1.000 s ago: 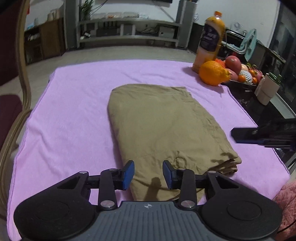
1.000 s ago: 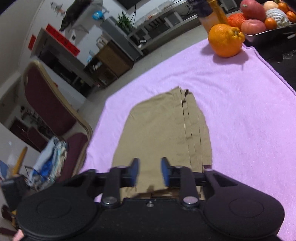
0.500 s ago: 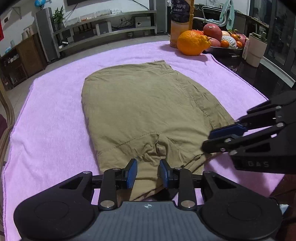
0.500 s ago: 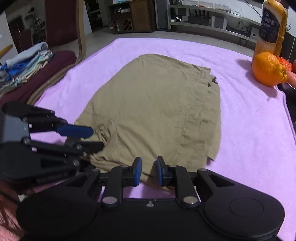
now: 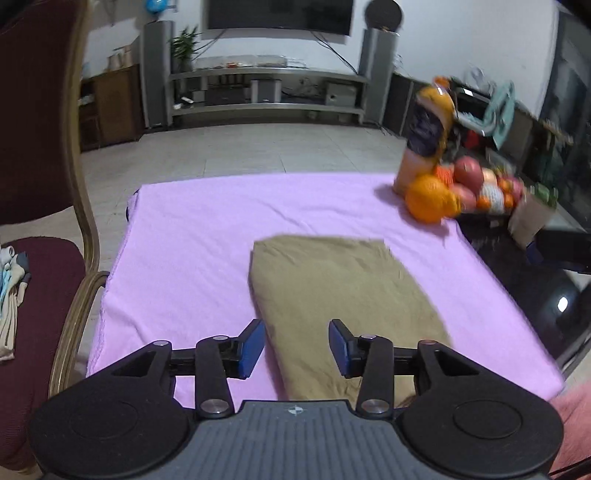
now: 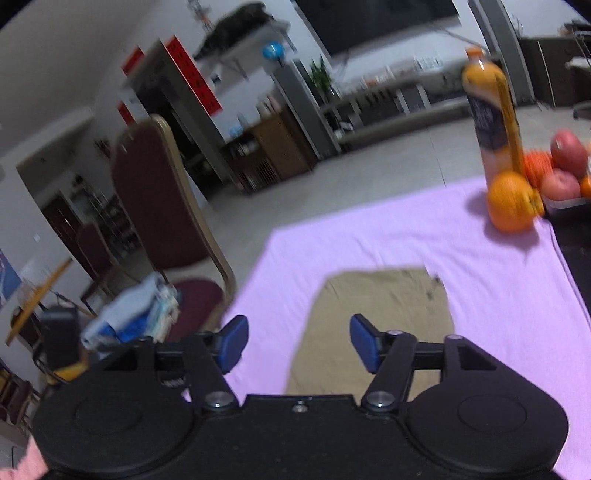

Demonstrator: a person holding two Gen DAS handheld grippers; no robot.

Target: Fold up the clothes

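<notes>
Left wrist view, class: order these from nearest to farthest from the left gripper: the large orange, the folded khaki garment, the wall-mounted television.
1. folded khaki garment: just beyond the left gripper, on the purple towel.
2. large orange: far right corner of the towel, beside the juice bottle.
3. wall-mounted television: across the room, on the back wall.

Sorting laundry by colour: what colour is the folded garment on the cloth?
Khaki tan, plain; the folded cotton garment shows best in the left wrist view.
</notes>
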